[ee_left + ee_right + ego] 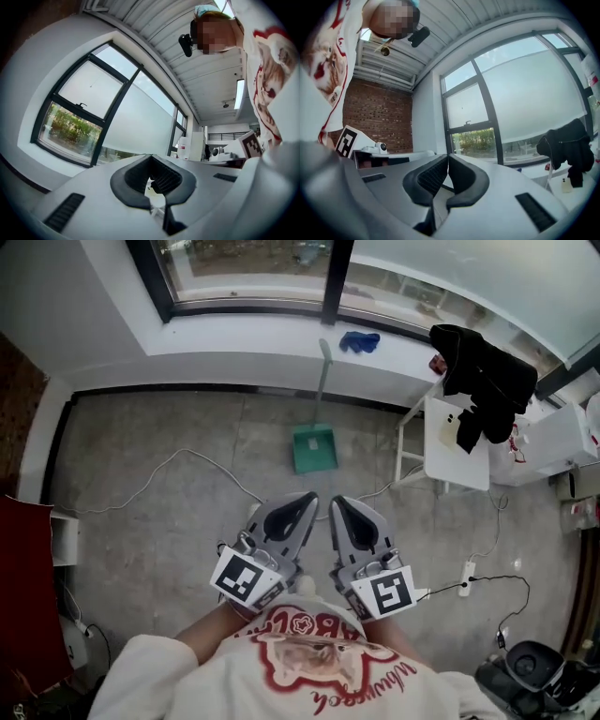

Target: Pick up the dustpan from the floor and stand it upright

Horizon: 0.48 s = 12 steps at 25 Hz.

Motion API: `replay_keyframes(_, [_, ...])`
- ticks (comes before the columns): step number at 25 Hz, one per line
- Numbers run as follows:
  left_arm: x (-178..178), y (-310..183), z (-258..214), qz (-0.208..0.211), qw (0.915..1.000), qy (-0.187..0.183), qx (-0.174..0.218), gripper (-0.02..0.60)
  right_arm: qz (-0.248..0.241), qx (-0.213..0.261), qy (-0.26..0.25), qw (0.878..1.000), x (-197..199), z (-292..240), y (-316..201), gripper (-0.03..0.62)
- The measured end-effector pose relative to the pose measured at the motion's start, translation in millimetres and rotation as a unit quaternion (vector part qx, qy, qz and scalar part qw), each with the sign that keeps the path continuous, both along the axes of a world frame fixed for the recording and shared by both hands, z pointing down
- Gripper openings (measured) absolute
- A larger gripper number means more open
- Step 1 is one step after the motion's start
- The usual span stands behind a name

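Concrete floor (pixel 187 512) is lying open and mostly bare ahead of both tools, running out to a white window ledge (pixel 244 343) that is forming the far edge. The left gripper (pixel 309 496) and right gripper (pixel 336 501) are hanging side by side close to the person's chest, tips pointing toward the window and nearly touching one another. Each gripper's own view is showing its dark pads pressed together, with nothing between them.

The green dustpan (pixel 314 448) is sitting well ahead of the tips, almost straight in line with the gap between the two tools. Its pan is resting on the floor and its long handle is rising to the ledge; it seems to be standing upright against the ledge, though the steep downward angle is making that hard to confirm. A blue cloth (pixel 359 340) is lying on the ledge just beyond the handle.

Ahead and to the right of the right gripper, a white table (pixel 455 442) with a black jacket (pixel 483 381) draped over it is narrowing the free floor. A white cable (pixel 169 470) is trailing across the floor ahead and left of the left gripper, and a power strip (pixel 466 576) is lying just right of the right gripper.

Each marker cube (pixel 246 577) is showing a black-and-white square pattern. Red lettering on the person's shirt (pixel 309 662) is appearing upside down and I cannot read it with confidence.
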<state>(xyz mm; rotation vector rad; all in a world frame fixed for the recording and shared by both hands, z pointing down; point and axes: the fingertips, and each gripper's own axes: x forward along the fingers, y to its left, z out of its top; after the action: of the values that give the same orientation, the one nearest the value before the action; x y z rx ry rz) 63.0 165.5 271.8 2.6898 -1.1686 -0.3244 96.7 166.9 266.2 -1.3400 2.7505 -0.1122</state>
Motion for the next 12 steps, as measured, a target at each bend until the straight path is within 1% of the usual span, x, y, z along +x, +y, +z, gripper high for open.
replay_keyframes(1, [3,18,-3,-0.001,1.0000,-0.007,0.002,0.021,-0.004,-0.008,-0.005,1.000,5,2,16,0.025])
replay_keyframes(3, [2,49,-11,-0.006,0.9999,-0.013,0.005,0.020,-0.018,-0.006,-0.011,1.000,8,-2,46,0.025])
replay_keyframes(5, [-2,71,-19,-0.010,0.9998,-0.012,0.008,0.021,-0.031,-0.001,0.001,1.000,4,-8,66,0.025])
replay_keyframes(8, [-9,90,-24,0.002,0.9998,-0.014,0.015,0.021,-0.031,0.015,0.016,0.999,-4,-20,76,0.025])
replay_keyframes(10, [-17,96,-29,0.007,0.9998,-0.012,0.015,0.021,-0.021,0.014,0.017,1.000,-8,-25,80,0.025])
replay_keyframes(12, [-26,99,-36,0.009,0.9996,-0.016,0.023,0.020,-0.023,0.020,0.016,0.999,-15,-32,83,0.025])
